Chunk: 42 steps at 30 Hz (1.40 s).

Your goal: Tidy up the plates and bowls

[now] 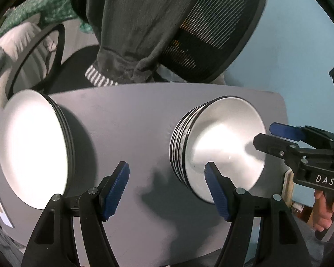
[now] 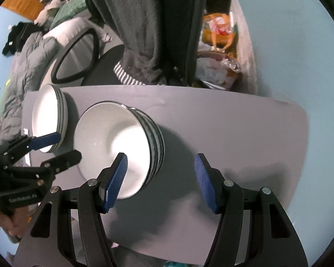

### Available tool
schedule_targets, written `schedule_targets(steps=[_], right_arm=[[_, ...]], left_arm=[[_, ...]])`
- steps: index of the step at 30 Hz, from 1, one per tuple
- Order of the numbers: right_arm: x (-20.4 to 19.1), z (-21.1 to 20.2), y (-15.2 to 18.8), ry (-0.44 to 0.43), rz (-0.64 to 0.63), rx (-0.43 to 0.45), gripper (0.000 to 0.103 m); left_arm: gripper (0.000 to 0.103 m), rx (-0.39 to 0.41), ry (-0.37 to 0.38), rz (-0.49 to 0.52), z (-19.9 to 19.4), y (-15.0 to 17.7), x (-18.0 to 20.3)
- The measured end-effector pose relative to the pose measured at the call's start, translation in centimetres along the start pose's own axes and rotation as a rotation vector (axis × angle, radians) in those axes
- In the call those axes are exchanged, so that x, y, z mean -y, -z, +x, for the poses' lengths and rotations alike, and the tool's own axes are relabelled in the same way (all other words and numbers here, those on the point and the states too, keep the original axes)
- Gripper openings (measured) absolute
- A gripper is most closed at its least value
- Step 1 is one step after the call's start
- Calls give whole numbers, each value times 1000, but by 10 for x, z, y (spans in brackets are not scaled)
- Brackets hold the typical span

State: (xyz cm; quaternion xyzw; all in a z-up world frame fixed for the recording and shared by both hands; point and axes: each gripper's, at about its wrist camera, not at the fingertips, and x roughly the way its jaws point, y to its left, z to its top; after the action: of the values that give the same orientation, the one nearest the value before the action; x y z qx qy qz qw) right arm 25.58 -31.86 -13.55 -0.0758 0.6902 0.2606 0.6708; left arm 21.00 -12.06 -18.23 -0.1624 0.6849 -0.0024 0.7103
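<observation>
Two stacks on the grey table (image 1: 127, 115): plates (image 1: 33, 146) on the left, bowls (image 1: 220, 146) on the right, well apart with bare tabletop between them. Both stacks are white with dark rims; edges of several pieces show in each, exact count not readable.

Left gripper (image 1: 167, 191): jaws wide open, nothing held. Blue pads (image 1: 115, 191) sit over the bare table between the stacks; the right-hand pad overlaps the lower edge of the bowl stack in the left wrist view (contact not clear, looks like just overlap). It also shows in the right wrist view (image 2: 62, 146), open, near the bowl stack's left side.

Right gripper (image 2: 160, 182): jaws wide open, empty. Its left pad (image 2: 115, 182) lies in front of the top bowl's inside (image 2: 113, 144); the other pad is over bare table to the right of the bowls. Cannot tell whether the pad touches the bowl. In the left wrist view the same gripper (image 1: 269, 135) comes in from the right edge, one black finger tip over the top bowl's inside, blue pad just past the rim.

Plates in the right wrist view (image 2: 46, 120) sit near the table's far left corner, beside the bowls.

Behind the table: office chair (image 1: 211, 33) with a dark grey garment (image 1: 133, 22) draped over its back.
</observation>
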Motion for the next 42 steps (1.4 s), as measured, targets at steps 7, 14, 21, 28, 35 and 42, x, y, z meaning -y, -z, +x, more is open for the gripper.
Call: schedule_targets(steps=[7,14,21,28,35,42], right_arm=[[6,27,-17,-21,-60,-75,62],[4,44,-22,-43,-101,-120,62],[1,54,-24,-53,-126,-142,62],[-4,55,-25,-77,-135,-158,54],[-13,56,-24,-78,-141,-171,43],[-18,50,-20,-41,-130,-131,37]], left_arm=[[71,-41,10,-65,24,3,-3],[71,-64,34,-107,36,7,-6],[66,-89,90,-150,45,7,-10],[36,-113,200,-172,45,5,-9],[30,-113,153,-151,40,4,-2],[24,-116,131,-106,35,5,-2]])
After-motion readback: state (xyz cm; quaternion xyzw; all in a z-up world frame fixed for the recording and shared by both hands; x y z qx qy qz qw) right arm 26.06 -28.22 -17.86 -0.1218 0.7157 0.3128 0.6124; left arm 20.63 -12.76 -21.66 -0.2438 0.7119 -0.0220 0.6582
